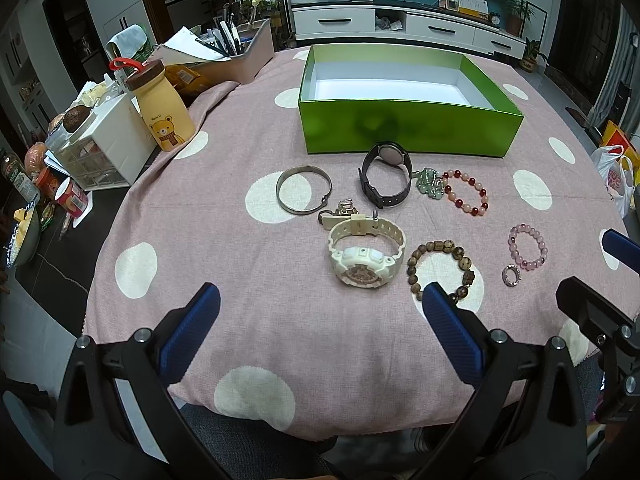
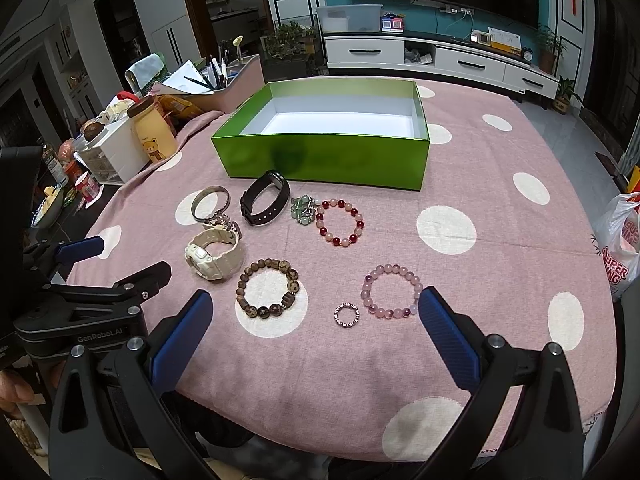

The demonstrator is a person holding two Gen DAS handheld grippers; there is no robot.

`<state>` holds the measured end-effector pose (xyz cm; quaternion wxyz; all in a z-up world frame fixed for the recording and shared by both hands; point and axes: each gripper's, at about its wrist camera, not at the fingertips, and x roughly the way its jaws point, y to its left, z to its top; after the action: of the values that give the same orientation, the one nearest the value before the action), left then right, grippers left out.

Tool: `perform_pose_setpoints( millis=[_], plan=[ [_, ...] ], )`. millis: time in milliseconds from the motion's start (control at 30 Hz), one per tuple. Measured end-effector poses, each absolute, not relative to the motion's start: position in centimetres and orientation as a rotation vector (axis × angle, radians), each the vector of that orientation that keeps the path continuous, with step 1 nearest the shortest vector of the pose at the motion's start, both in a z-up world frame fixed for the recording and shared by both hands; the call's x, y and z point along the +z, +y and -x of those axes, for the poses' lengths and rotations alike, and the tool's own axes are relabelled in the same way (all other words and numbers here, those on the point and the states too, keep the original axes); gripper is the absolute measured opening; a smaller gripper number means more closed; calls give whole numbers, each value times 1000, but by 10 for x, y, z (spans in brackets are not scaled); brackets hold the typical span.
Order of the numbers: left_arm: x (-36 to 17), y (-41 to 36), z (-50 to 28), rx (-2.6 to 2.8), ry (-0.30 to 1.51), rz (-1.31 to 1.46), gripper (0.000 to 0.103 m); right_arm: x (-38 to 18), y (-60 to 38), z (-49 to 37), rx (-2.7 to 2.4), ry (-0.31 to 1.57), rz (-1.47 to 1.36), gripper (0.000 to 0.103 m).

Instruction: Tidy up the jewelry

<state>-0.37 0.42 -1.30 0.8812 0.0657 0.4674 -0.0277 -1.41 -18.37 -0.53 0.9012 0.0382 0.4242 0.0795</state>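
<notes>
Your jewelry lies loose on the pink polka-dot tablecloth (image 1: 240, 320) of the table, in front of the green box (image 1: 408, 130). The box is empty, and its long axis runs left to right across your view, with the open top facing up.

Nearest the box, left to right, are the silver bangle (image 1: 303, 194), the black watch (image 1: 386, 176) standing on its edge, the green charm cluster (image 1: 430, 184) and the red-and-pink bead bracelet (image 1: 466, 192). Closer to you are the white watch (image 1: 366, 254), face tilted towards you, the brown bead bracelet (image 1: 440, 270), the small ring (image 1: 511, 275) and the pink bead bracelet (image 1: 527, 246).

Your left tongs (image 1: 320, 332) hover spread wide and empty over the table's near edge. Your right tongs (image 2: 316, 336) are likewise released, with the ring between the fingers' line of sight. A yellow bear bottle (image 1: 162, 106) stands off the cloth at left.
</notes>
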Motion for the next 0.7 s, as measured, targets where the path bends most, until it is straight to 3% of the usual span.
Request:
perform_pose_setpoints(
  millis=[700],
  plan=[
    [-12,3,3,-57,975,-135,101,-4,-182,15,165,879,-80,102]
  ],
)
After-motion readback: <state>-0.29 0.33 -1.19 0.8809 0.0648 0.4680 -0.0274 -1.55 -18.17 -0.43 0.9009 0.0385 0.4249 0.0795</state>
